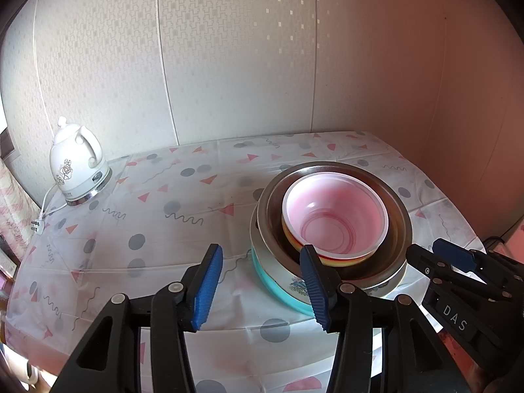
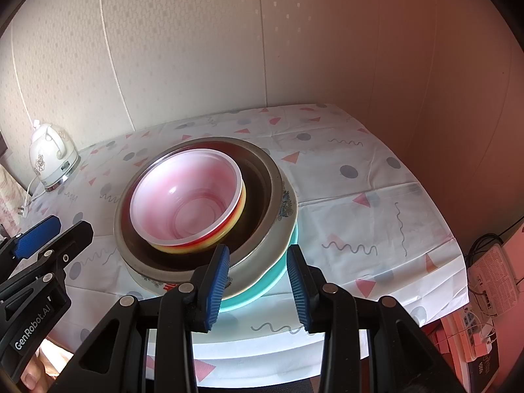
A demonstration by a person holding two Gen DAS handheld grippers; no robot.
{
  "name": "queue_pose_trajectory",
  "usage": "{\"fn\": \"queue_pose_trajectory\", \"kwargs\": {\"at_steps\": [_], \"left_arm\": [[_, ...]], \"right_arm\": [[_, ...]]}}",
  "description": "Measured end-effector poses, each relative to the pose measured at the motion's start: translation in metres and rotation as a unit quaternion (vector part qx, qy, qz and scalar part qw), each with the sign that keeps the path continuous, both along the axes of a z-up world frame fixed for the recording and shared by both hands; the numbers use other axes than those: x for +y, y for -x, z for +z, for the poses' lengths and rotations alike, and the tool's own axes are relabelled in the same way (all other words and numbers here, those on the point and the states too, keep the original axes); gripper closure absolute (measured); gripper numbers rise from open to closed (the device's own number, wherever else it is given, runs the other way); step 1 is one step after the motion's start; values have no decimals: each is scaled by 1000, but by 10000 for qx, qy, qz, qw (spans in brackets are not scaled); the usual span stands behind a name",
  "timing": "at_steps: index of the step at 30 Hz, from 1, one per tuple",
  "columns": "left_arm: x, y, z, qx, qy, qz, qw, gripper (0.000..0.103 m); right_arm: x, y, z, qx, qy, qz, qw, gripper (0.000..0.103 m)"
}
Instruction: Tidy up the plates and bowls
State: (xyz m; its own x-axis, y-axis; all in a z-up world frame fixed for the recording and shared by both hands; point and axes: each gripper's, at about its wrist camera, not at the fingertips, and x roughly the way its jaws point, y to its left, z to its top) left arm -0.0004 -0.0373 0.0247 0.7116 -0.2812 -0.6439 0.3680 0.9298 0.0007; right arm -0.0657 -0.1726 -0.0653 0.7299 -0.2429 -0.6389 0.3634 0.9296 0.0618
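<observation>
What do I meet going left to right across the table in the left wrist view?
white kettle → left gripper, open, with bare tablecloth between its pads → stack of bowls and plates, pink bowl on top → right gripper at the right edge.

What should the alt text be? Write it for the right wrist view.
A nested stack of a translucent pink bowl, metal bowl, floral plate and teal plate sits on a patterned tablecloth. The right tongs are open before it, empty; a white kettle stands far left.
</observation>
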Motion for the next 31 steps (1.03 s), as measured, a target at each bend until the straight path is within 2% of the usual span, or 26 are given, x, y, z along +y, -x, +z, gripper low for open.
{"fn": "queue_pose_trajectory", "kwargs": {"at_steps": [23,26,28,31], "left_arm": [[-2,-1,-1,34,104,-124,9999,50],[1,-1,0,3,239,-132,9996,51],[2,-2,1,-23,294,-136,9995,56],[2,-3,1,-12,289,-125,9995,55]], "right_arm": [[0,-4,-6,70,-55,14,10000,66],[-1,-4,-6,71,-62,11,10000,66],[-1,-4,-6,59,-65,16,10000,66],[-1,-3,-4,-7,-87,26,10000,66]]}}
